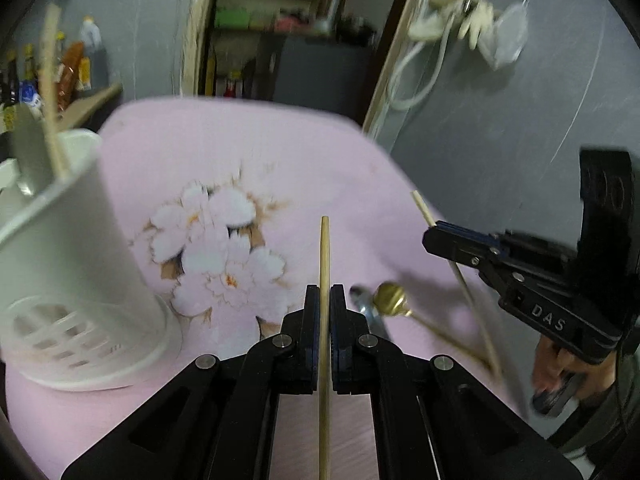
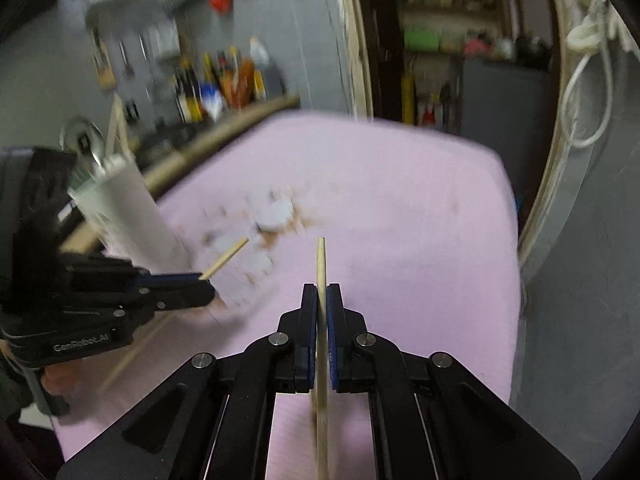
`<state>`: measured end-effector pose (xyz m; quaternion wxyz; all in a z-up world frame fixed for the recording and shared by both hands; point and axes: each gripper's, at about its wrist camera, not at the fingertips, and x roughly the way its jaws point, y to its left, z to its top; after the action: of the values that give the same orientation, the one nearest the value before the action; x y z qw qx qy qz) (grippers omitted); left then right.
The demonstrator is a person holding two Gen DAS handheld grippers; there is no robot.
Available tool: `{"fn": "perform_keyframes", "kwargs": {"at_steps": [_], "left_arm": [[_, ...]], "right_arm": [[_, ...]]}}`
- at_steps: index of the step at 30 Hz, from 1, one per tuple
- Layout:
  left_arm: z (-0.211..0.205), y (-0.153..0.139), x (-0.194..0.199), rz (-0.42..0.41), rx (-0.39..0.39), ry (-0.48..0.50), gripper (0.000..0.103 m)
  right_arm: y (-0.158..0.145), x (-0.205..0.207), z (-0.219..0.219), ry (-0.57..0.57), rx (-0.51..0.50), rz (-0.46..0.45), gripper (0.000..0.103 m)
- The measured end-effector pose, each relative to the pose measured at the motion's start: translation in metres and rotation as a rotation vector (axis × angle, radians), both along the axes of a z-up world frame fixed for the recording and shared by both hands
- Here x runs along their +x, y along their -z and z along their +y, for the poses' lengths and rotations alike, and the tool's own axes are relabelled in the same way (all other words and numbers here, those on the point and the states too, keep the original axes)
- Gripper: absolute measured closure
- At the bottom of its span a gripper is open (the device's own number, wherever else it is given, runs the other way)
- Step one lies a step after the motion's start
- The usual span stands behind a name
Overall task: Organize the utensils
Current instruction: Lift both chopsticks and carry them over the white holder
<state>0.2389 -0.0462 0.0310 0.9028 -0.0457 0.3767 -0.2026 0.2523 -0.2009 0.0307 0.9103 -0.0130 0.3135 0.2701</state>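
Observation:
My left gripper (image 1: pixel 324 294) is shut on a wooden chopstick (image 1: pixel 324 248) that points forward above the pink cloth (image 1: pixel 280 152). My right gripper (image 2: pixel 321 292) is shut on a second wooden chopstick (image 2: pixel 321 264). Each gripper shows in the other's view: the right one (image 1: pixel 434 236) at the right, the left one (image 2: pixel 206 286) at the left. A white slotted utensil holder (image 1: pixel 68 248) stands at the left with a chopstick (image 1: pixel 52 104) in it; it also shows in the right wrist view (image 2: pixel 128 216). A gold spoon (image 1: pixel 390 300) and a silver utensil (image 1: pixel 364 300) lie on the cloth between the grippers.
Bottles (image 2: pixel 224 80) stand on a wooden ledge (image 2: pixel 224 128) behind the table at the left. A grey wall with a white power strip and cable (image 1: pixel 444 36) is at the right. A doorway with shelves (image 2: pixel 452 40) is beyond the table's far edge.

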Motion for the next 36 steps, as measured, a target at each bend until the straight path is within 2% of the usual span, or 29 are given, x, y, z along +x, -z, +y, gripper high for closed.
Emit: {"fn": "perform_keyframes", "kwargs": {"at_steps": [3,11,18,22,27,32,36], "left_arm": [[0.007,-0.013,-0.017,-0.118,-0.037,-0.03,0.1],[0.019,-0.044,-0.05,-0.392,-0.07,-0.132,0.1],[0.033,-0.068,-0.069,-0.567,-0.088,-0.218,0.1],[0.054,-0.084,-0.078,-0.623,-0.104,-0.245,0.1],[0.096,-0.114,-0.079,-0.668,-0.161,-0.297,0.1],[0.153,-0.136,-0.07,-0.707,-0.238,-0.382,0.1],[0.194,-0.14,-0.062,-0.725,-0.283,-0.471,0.1]], "right_arm": [[-0.012,-0.021,0.0,0.013,0.071,-0.116,0.1],[-0.044,-0.061,0.015,0.047,0.128,-0.377,0.1],[-0.075,-0.076,0.036,0.033,0.174,-0.524,0.1],[-0.09,-0.075,0.044,0.004,0.24,-0.561,0.1],[-0.112,-0.065,0.065,-0.041,0.354,-0.597,0.1],[-0.131,-0.055,0.093,-0.083,0.444,-0.63,0.1],[-0.134,-0.044,0.115,-0.094,0.503,-0.658,0.1]]}}
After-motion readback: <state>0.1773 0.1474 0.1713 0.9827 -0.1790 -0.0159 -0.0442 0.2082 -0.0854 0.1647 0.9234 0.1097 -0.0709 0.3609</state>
